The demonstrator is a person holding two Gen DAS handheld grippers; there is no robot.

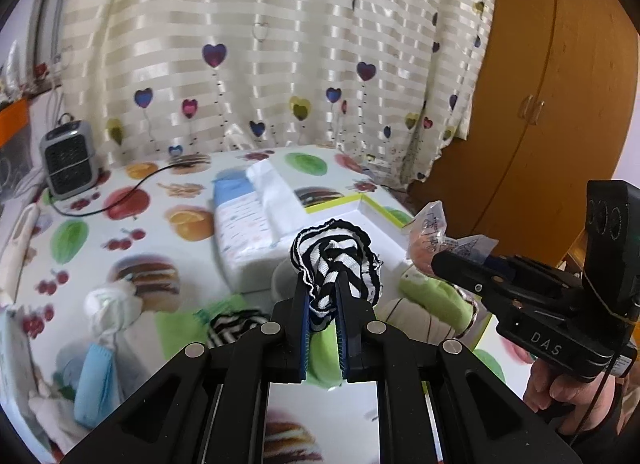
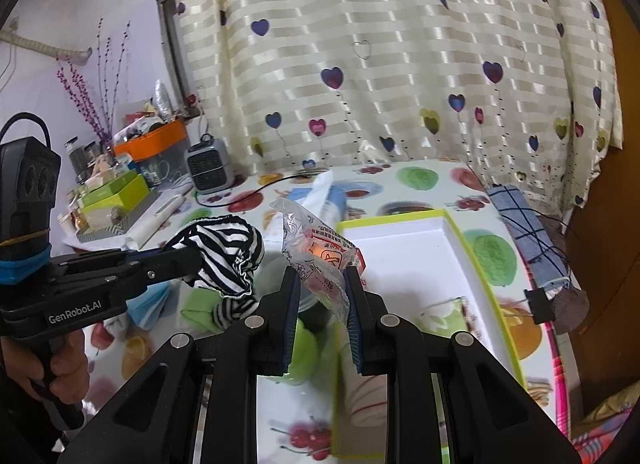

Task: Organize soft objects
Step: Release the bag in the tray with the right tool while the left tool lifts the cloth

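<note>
- Black-and-white striped sock (image 1: 334, 264), bunched with a frilly edge, is pinched between the blue pads of the left gripper (image 1: 323, 296), whose jaws are closed tight on the fabric; it hangs lifted above the table.
- Crinkly clear plastic packet (image 2: 320, 260) with red printing and something orange inside is clamped in the right gripper (image 2: 322, 296), its jaws closed partway on the wrapper, also held above the table.
- In the left wrist view, the right gripper (image 1: 452, 260) sits to the right of the striped sock, with the person's hand (image 1: 560, 388) on its handle.
- Below the two grippers lie a green sock (image 1: 432, 296) and a second striped sock (image 1: 232, 328) on the tablecloth (image 1: 100, 223), which is white with printed fruit and burgers.
- Just right of the grippers is a shallow white box with a lime-green rim (image 2: 468, 240), its far part bare.
- Farther back lies a wrapped white and blue tissue pack (image 1: 248, 223).
- At the far left stands a small grey fan heater (image 1: 68, 159) with a black cord.
- Behind the table hangs a cream striped curtain (image 1: 260, 43) dotted with hearts; a brown wooden wardrobe (image 1: 540, 103) stands at far right.
</note>
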